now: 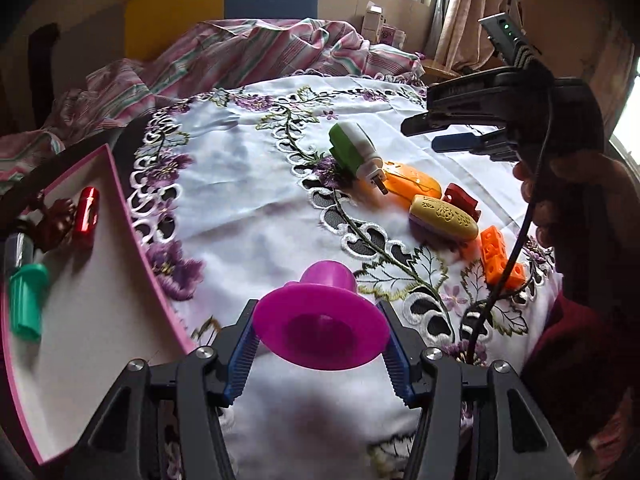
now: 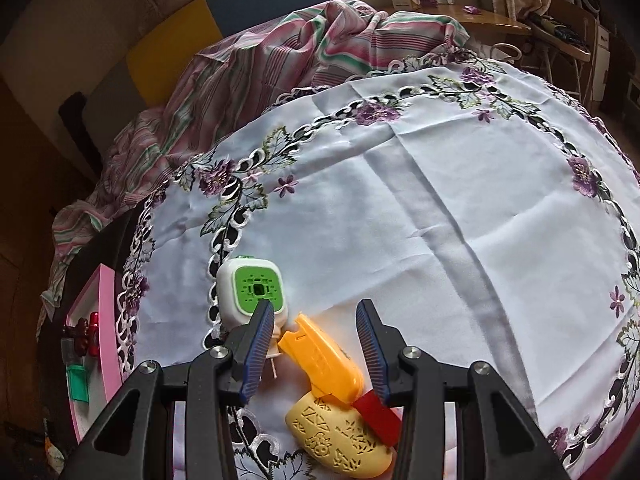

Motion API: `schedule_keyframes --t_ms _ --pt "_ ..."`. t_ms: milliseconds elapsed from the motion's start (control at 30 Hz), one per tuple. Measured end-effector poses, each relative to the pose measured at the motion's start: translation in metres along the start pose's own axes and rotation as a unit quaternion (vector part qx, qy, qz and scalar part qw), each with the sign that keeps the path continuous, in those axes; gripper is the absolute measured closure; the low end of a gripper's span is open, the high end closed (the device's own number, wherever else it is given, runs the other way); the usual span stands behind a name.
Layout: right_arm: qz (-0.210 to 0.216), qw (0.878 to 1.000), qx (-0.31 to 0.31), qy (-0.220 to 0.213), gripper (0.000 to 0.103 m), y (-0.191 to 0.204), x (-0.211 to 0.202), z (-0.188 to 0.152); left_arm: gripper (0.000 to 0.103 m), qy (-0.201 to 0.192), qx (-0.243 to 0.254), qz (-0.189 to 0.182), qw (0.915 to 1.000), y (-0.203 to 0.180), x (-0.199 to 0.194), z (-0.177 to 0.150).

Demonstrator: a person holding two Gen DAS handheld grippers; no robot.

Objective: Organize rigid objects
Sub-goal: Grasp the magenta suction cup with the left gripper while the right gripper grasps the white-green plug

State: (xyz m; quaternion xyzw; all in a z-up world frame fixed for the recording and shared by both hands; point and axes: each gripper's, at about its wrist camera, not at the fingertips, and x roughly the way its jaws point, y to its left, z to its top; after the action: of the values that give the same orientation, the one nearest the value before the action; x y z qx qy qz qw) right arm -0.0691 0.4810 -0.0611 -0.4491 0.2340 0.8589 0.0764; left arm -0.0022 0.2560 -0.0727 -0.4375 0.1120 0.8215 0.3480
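The left gripper [image 1: 322, 334] clasps a magenta funnel-shaped piece [image 1: 320, 320] by its wide rim above the embroidered tablecloth [image 1: 248, 184], the pink-edged tray [image 1: 100, 280] at nine o'clock. The right gripper [image 2: 316, 344] hovers spread over an orange piece [image 2: 324, 360]. Best practice: keep the clasp firm and swing level over the tray's rim before letting go.

— Left edge, left wrist view: pink tray [image 1: 132, 236] cut off by the frame; dark cylinder [image 1: 16, 250] there partly out of view, brown figure [image 1: 56, 222] beside it too blurred to identify.

— Lower centre, right wrist view?

— Red piece [image 2: 376, 410] mostly covered by the orange case [image 2: 324, 360] and a gripper finger. Plug prongs [image 2: 273, 366] of the green-and-white unit [image 2: 252, 294] half hidden behind the other finger. Tray contents at far left too small to identify.
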Motion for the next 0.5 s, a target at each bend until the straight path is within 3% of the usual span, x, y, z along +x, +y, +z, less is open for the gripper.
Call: schedule_keyframes --t_ms 167,233,400,500 --pt "0.019 0.998 -0.060 0.018 0.057 0.028 0.006 -0.009 0.046 -0.010 -0.014 0.002 0.9999 0.006 -0.016 -0.012" --pt "0.042 0.997 -0.057 0.037 0.056 0.030 0.012 -0.012 0.045 -0.015 -0.011 0.007 0.9998 0.007 -0.022 -0.015" --pt "0.036 0.997 -0.053 0.053 0.053 0.030 0.018 -0.010 0.046 -0.017 -0.029 0.005 0.9994 0.015 -0.031 -0.019" --pt "0.041 0.997 -0.051 0.050 0.045 0.033 0.020 -0.003 0.046 -0.019 -0.033 0.006 0.9993 0.019 -0.035 -0.021"
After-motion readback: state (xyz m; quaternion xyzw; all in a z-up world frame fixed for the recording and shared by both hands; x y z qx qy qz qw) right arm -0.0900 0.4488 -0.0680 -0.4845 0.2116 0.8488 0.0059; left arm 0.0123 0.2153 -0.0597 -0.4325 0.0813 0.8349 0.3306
